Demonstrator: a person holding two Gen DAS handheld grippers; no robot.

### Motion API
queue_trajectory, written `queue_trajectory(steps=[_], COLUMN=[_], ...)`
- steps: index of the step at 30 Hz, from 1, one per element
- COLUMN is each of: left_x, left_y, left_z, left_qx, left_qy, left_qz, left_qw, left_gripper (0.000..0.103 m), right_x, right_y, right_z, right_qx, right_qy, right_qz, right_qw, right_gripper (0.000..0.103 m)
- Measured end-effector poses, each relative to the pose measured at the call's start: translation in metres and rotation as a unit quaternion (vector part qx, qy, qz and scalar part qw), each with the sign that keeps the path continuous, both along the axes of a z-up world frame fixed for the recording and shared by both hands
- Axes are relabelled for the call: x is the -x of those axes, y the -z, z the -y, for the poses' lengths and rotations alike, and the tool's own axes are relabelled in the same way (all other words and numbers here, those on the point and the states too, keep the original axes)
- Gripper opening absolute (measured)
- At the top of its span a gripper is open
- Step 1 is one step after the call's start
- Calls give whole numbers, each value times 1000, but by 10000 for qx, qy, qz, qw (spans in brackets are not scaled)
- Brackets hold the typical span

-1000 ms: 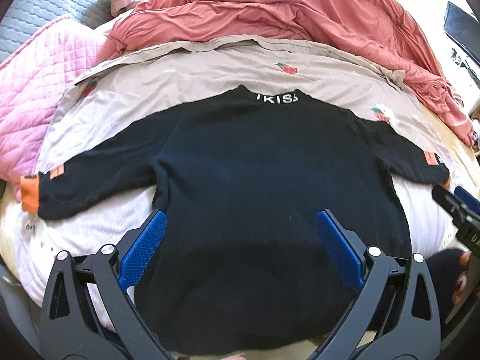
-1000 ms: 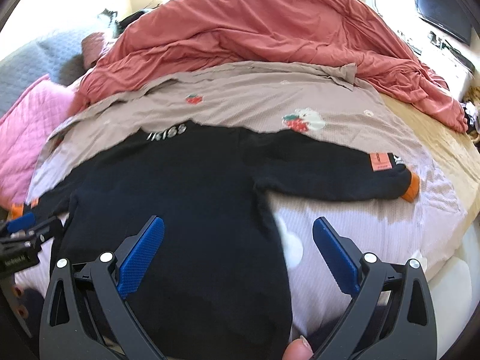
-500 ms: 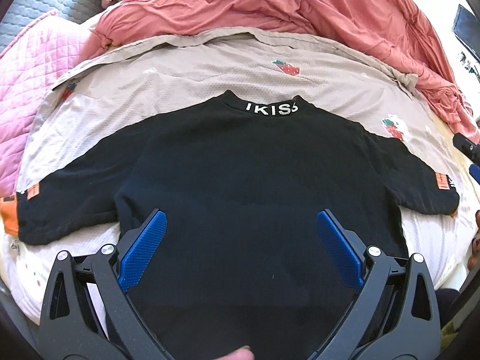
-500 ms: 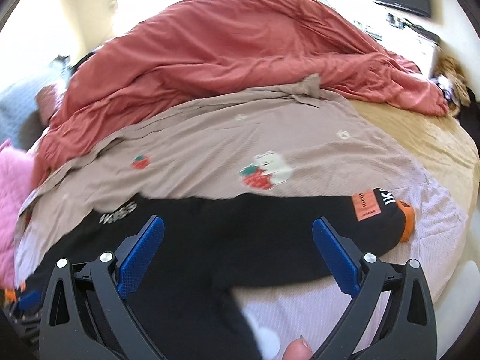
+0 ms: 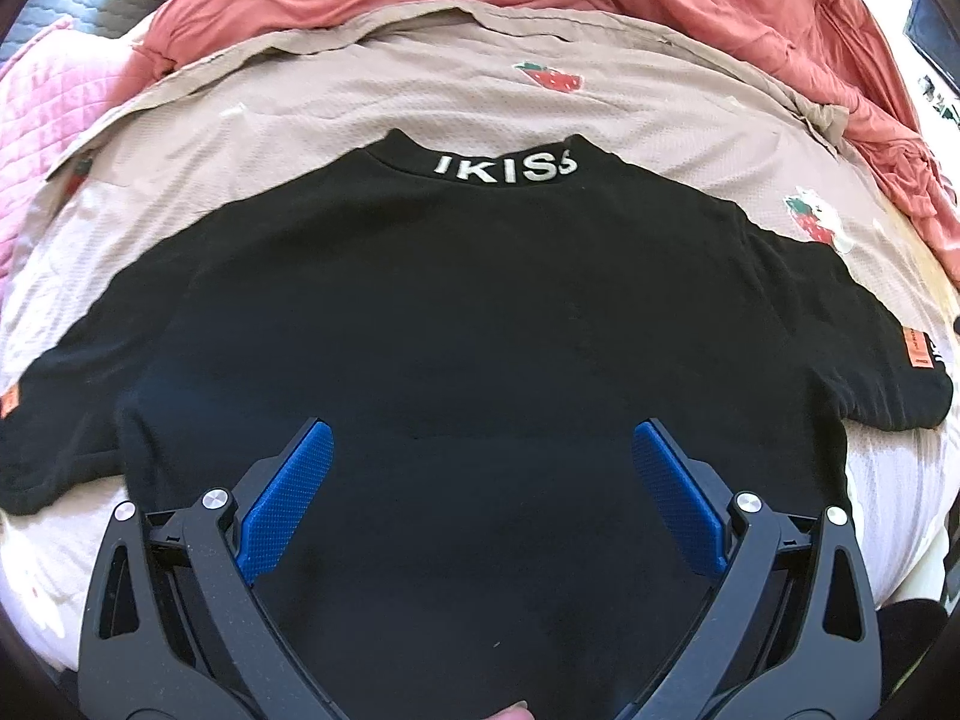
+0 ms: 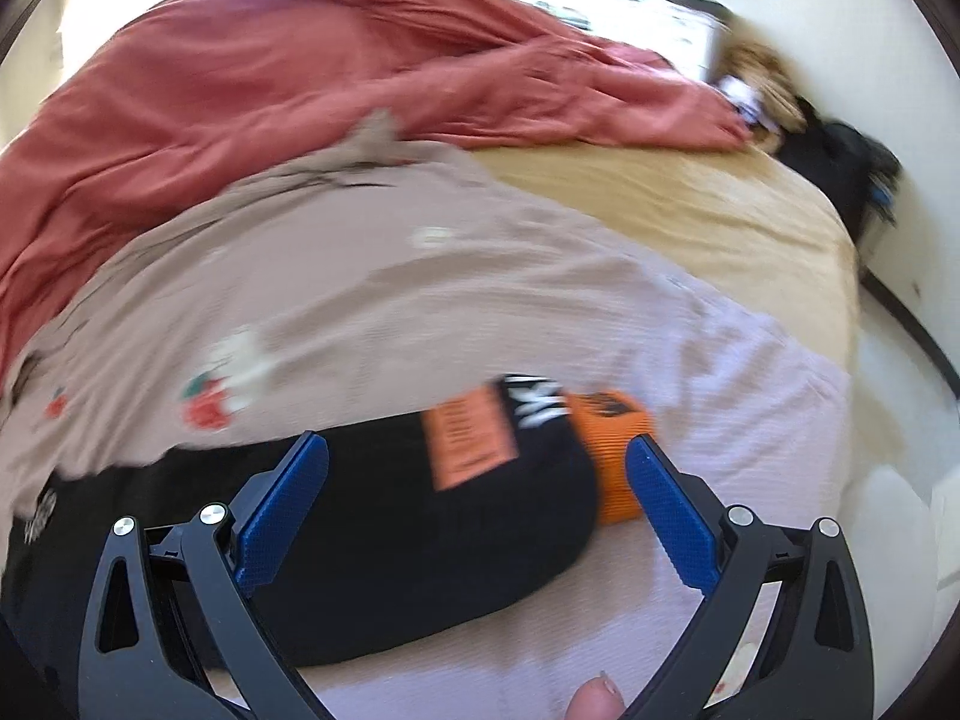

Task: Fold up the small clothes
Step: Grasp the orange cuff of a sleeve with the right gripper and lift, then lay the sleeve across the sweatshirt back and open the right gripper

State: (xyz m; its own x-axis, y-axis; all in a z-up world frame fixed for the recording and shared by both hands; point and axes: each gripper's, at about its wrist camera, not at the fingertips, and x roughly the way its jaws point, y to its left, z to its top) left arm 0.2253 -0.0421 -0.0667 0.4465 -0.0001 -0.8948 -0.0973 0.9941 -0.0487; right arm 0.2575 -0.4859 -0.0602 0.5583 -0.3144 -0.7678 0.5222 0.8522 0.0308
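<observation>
Sweater (image 5: 480,324) lies flat, back up, on the bed sheet (image 5: 372,84); with the left gripper (image 5: 480,450) wide over its body and the right gripper (image 6: 477,462) wide around the sleeve cuff (image 6: 612,456), pinching just the cuff edge seems best before folding inward.

Right wrist view motion-blurred: orange sleeve patch (image 6: 469,444) lettering illegible. Left wrist view: black sweater (image 5: 480,324) hem hidden behind the left gripper (image 5: 480,462); left cuff cropped by the frame edge.
</observation>
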Motion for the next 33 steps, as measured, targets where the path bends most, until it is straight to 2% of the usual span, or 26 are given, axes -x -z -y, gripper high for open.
queue_trajectory(steps=[3, 9, 11, 12, 13, 14, 16, 18, 20, 23, 25, 27, 30, 33], left_x=[-5, -15, -19, -20, -20, -21, -20, -16, -11, -4, 1, 5, 10, 15], left_y=[5, 17, 24, 27, 30, 33, 34, 32, 29, 22, 16, 11, 1, -7], left_z=[4, 7, 5, 4, 2, 1, 0, -1, -6, -15, -24, -32, -50, -68], left_qx=[4, -186, -228, -222, -205, -193, -196, -171, -23, 142, 206, 254, 252, 206], left_qy=[26, 31, -17, -45, -65, -100, -121, -139, -187, -316, -440, -554, -768, -967], left_qz=[6, 4, -75, -107, -136, -165, -138, -91, -54, -6, 53, 95, 198, 266], left_qw=[10000, 9998, 9997, 9997, 9997, 9996, 9996, 9997, 9998, 9994, 9988, 9981, 9965, 9947], left_gripper=[94, 94, 94, 94, 94, 94, 94, 94, 94, 94, 94, 94, 94, 94], right_x=[5, -7, -12, -14, -15, -15, -11, -9, -8, -11, -13, -13, -11, -10], right_y=[13, 39, 50, 54, 57, 58, 51, 42, 29, 10, -5, -19, -35, -38], right_z=[25, 35, 37, 38, 41, 43, 44, 43, 35, 10, -22, -56, -123, -182], right_qx=[-255, -606, -772, -833, -881, -920, -1049, -1032, -1116, -1133, -970, -844, -821, -651], right_qy=[394, 478, 473, 491, 531, 582, 500, 417, 153, -523, -1144, -1762, -2700, -3449], right_qz=[-92, -408, -529, -596, -632, -602, -317, -81, 306, 676, 897, 1107, 1385, 1386], right_qw=[9989, 9962, 9945, 9935, 9927, 9922, 9927, 9938, 9932, 9899, 9846, 9744, 9493, 9261], right_gripper=[99, 98, 93, 70, 54, 50, 22, 12, 9, 9, 9, 9, 9, 9])
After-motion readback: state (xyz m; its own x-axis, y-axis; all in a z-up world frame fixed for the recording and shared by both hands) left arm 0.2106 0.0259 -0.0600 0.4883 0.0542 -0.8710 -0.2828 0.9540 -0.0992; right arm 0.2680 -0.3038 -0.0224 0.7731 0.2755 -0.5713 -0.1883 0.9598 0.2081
